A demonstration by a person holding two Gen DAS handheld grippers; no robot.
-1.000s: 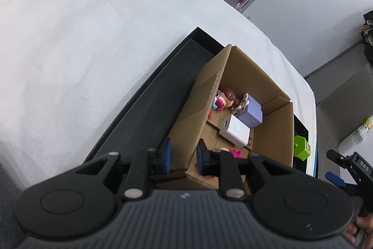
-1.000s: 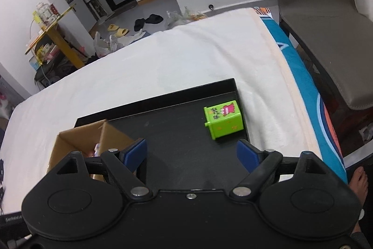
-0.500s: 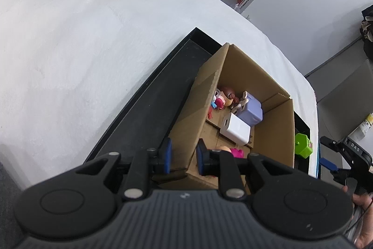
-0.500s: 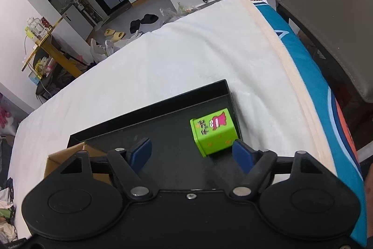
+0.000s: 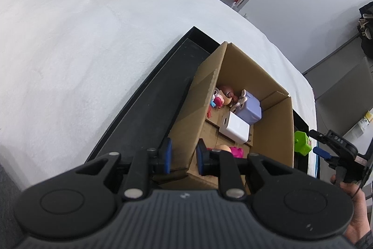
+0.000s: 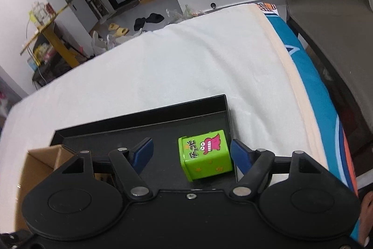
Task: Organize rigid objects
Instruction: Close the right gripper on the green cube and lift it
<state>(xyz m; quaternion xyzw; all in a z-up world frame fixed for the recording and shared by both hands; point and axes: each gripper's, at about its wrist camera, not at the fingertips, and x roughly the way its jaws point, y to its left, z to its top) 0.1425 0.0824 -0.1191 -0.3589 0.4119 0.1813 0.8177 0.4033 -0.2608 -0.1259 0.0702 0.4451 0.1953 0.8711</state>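
Note:
A green toy box (image 6: 205,156) with a pink monster print lies on the black tray (image 6: 144,118) near its right corner. My right gripper (image 6: 192,153) is open, and the green box sits between its fingers, close to the right one. It also shows in the left wrist view (image 5: 302,142). My left gripper (image 5: 183,159) is shut on the near wall of the cardboard box (image 5: 198,113), which stands on the tray (image 5: 149,106). Inside the box lie a white charger (image 5: 235,127), a lilac block (image 5: 249,107) and small dolls (image 5: 221,96).
The tray rests on a white cloth-covered table (image 6: 186,67). A grey chair (image 6: 326,15) stands to the right, past a blue and orange mat edge (image 6: 310,76). Room clutter and cabinets lie beyond the table.
My right gripper has moved forward and down, so the green box now sits between its open fingers. My left gripper keeps its hold on the cardboard box wall.

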